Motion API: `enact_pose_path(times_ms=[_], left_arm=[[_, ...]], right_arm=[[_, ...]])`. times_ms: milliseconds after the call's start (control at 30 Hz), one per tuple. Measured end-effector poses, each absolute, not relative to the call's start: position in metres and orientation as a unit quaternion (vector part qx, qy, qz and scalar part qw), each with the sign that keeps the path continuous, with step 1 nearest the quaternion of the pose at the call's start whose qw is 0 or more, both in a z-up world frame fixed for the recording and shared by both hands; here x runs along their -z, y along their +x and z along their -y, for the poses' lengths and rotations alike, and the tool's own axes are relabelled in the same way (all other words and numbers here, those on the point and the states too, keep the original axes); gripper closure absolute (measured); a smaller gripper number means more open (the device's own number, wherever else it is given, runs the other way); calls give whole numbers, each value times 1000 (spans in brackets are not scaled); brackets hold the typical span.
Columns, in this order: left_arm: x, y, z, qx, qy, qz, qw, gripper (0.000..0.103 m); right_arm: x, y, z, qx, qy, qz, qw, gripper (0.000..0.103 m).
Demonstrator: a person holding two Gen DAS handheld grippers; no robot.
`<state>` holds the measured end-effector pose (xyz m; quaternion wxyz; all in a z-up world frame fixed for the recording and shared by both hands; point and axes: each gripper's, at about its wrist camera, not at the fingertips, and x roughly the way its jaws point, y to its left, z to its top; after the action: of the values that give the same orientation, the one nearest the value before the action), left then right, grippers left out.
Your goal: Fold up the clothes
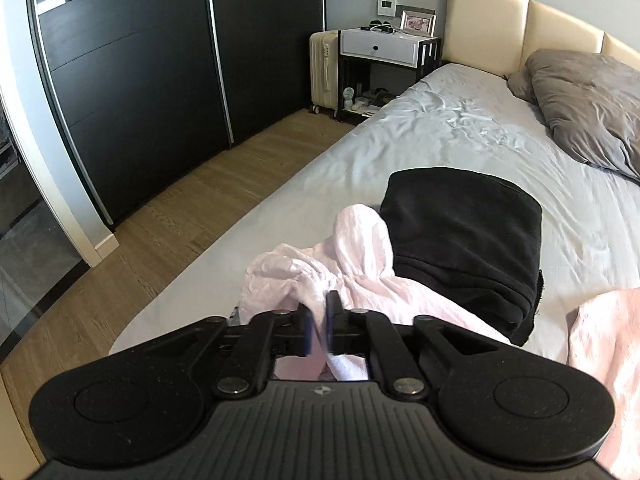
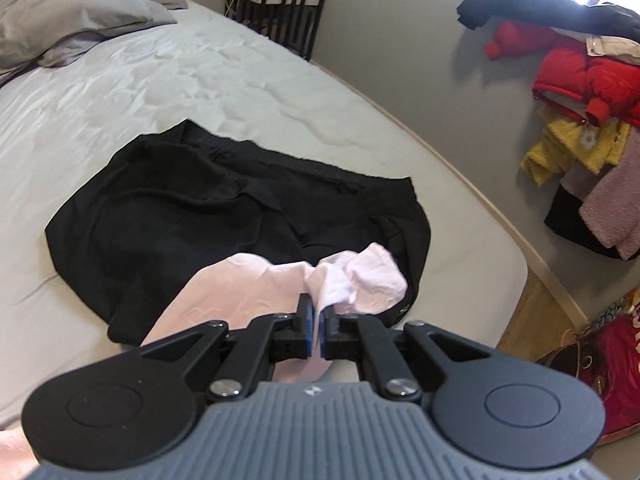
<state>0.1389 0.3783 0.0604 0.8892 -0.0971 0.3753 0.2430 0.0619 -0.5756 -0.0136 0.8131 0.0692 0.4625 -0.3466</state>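
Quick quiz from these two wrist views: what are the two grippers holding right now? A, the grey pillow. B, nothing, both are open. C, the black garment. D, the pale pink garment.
D: the left gripper and the right gripper are each shut on bunched cloth of the pale pink garment, while the black garment lies flat on the bed, ungripped.

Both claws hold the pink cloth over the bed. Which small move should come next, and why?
Probably draw the left claw and right claw apart: each is shut on the pink garment, which is bunched and partly overlaps the black garment.
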Motion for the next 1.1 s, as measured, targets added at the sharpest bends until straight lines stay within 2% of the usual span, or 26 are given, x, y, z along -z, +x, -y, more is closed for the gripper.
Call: enact_pose_path(times_ms=[33,67,100,133,167,333,500,967,1100], left_arm=[[-61,139,-378,-241,-97,-375,890,83],[-61,138,-377,-239,-97,-374,891,71],[-62,138,-375,-238,-96,-371,893,53],[-64,137,-372,-240,-89,-358,898,46],[-67,136,-368,-243,-82,-346,903,42],[-85,139,-341,-223,-66,-295,927,42],[-88,159,-301,-146,-79,-293,942,42],[-25,247,-206,-32,-63,-381,922,43],[0,270,-191,-19,-69,-400,914,43]], right_arm=[[14,63,574,344,72,-464,813,94],[14,64,573,342,72,-464,814,83],[13,65,569,343,70,-463,814,53],[12,66,565,347,63,-458,816,41],[9,67,562,352,54,-451,819,37],[-2,75,544,343,52,-428,835,37],[-6,101,515,288,67,-418,859,38],[15,212,410,128,86,-429,890,55],[28,243,382,83,100,-428,894,56]])
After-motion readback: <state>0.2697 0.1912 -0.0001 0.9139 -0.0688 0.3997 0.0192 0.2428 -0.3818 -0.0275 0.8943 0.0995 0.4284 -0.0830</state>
